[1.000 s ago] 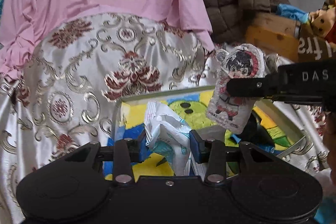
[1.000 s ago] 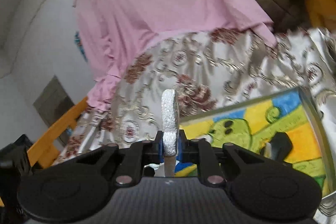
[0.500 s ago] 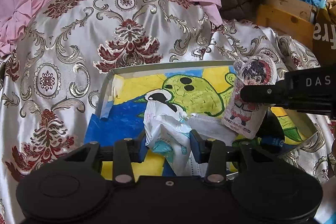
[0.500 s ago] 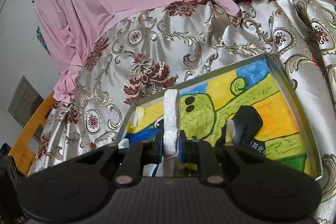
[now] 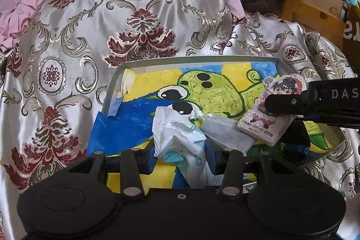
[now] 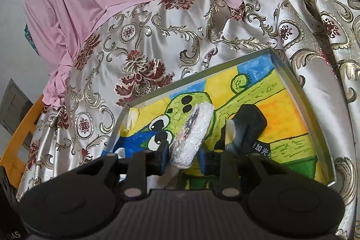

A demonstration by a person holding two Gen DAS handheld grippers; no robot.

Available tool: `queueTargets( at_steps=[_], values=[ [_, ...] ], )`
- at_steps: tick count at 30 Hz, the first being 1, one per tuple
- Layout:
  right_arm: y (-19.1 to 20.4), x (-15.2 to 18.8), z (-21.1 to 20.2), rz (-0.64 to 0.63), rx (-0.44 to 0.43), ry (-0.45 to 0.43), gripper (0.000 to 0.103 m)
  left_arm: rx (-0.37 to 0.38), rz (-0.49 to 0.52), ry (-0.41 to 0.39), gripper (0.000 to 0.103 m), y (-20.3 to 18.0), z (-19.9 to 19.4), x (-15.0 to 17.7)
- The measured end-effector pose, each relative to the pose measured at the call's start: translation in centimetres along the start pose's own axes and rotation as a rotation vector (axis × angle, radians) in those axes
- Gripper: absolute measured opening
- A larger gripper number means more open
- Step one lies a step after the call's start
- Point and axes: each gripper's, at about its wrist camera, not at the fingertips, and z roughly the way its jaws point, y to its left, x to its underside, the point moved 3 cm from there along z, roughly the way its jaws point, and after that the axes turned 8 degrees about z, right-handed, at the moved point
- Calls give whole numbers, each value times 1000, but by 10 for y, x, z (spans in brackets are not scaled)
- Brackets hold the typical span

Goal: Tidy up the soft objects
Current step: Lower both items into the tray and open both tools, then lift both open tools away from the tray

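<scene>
A silver brocade cloth (image 5: 74, 42) with red and gold flowers covers the surface, and a shallow metal tray (image 5: 198, 59) lined with a green cartoon drawing sits on it. Over the tray's near end, the left gripper (image 5: 180, 155) clenches a crumpled white packet (image 5: 177, 138), which stands between its blue pads. To its right, the right gripper (image 6: 183, 155) has its jaws spread, a small plush character pillow (image 6: 194, 127) leaning loosely between them above the tray.

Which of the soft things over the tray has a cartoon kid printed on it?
The small white plush pouch between the right gripper's fingers; the left gripper's crumpled packet shows only teal print.
</scene>
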Motion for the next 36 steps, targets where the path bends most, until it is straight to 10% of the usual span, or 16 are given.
queueTargets(
  at_steps=[14, 36],
  values=[
    [-7, -7, -8, 31, 2, 9, 63, -14, -20, 18, 52, -2, -6, -2],
    [0, -6, -58, -8, -78, -54, 103, -83, -152, -74, 95, 20, -75, 9]
  ],
)
